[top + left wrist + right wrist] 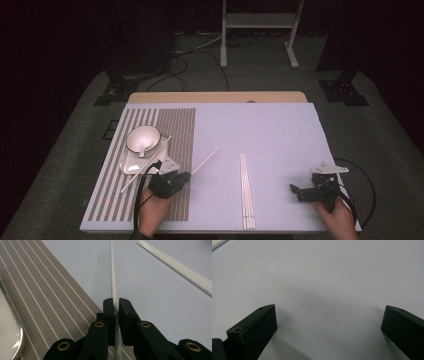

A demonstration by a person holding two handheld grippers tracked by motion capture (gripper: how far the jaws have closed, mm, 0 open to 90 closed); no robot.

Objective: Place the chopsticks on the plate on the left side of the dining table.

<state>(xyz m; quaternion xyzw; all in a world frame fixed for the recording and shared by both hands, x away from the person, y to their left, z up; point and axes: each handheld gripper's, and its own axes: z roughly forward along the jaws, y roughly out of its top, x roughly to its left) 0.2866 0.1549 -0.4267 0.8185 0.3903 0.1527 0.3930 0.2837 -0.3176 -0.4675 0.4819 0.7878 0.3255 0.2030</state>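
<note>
The chopstick (113, 277), pinched in the left gripper (186, 175) just right of the mat (150, 160), should travel level toward the bowl (143, 138); the right gripper (295, 189) gapes empty.

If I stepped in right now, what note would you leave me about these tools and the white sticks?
Left gripper: shut on one white chopstick, held over the striped placemat's right edge.
Right gripper: open, holding nothing, over the bare table.
One chopstick leans across the plate beside the bowl.
Bundle of chopsticks lies mid-table.
Done: likely one chopstick placed.
Left: probably set the held chopstick beside it.
</note>
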